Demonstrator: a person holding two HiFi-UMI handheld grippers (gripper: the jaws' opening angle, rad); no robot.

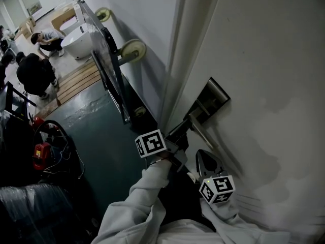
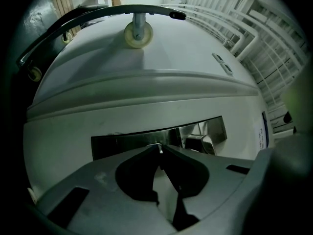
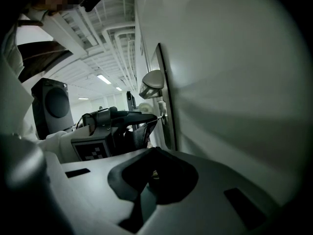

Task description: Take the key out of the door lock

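Head view: from above, steeply down along door (image 1: 269, 55); lock plate (image 1: 210, 101) at mid-frame, moderately near.
Left gripper view: close, square onto the plate.
Right gripper view: low beside the door, sighting along its face; plate edge-on, left tool (image 3: 155, 115) included.
Shared by all three: lock plate.

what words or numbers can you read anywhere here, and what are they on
None can be read.
Sticker on the door: has print, but too small and blurred to read.
Left cube and right cube: black and white square patterns only, no letters or numbers.
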